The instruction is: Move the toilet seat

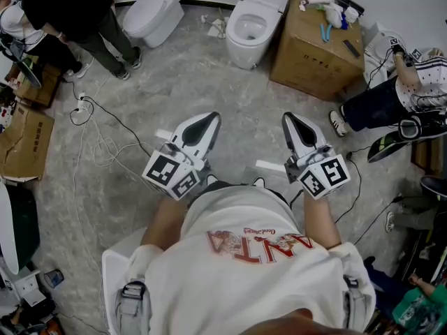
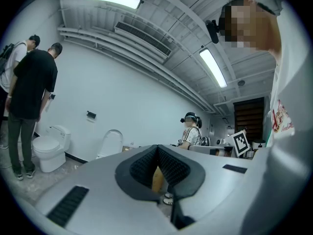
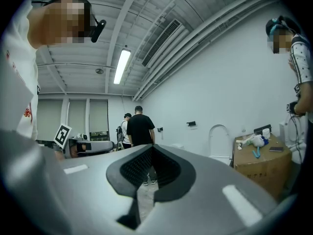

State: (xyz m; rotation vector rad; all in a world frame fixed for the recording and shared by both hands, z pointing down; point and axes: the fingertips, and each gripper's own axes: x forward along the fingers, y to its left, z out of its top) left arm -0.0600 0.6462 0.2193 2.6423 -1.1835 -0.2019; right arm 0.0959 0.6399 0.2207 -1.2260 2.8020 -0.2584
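Observation:
A white toilet [image 1: 250, 25] with its bowl open and its lid raised stands at the far wall, next to a cardboard box [image 1: 312, 42]; its upright lid [image 2: 111, 144] [image 3: 219, 137] shows in both gripper views. A second white toilet [image 1: 154, 10] with the lid down stands further left. My left gripper [image 1: 207, 121] [image 2: 157, 153] and right gripper [image 1: 292, 121] [image 3: 152, 153] are held side by side in front of my body, well short of the toilets. Both are shut with nothing between the pads.
A person in black [image 1: 77, 12] stands by the left toilet. Another person [image 1: 398, 93] sits at the right beside the box. White cables [image 1: 98, 131] trail over the grey floor on the left. Flattened cardboard [image 1: 24, 142] lies at the left edge.

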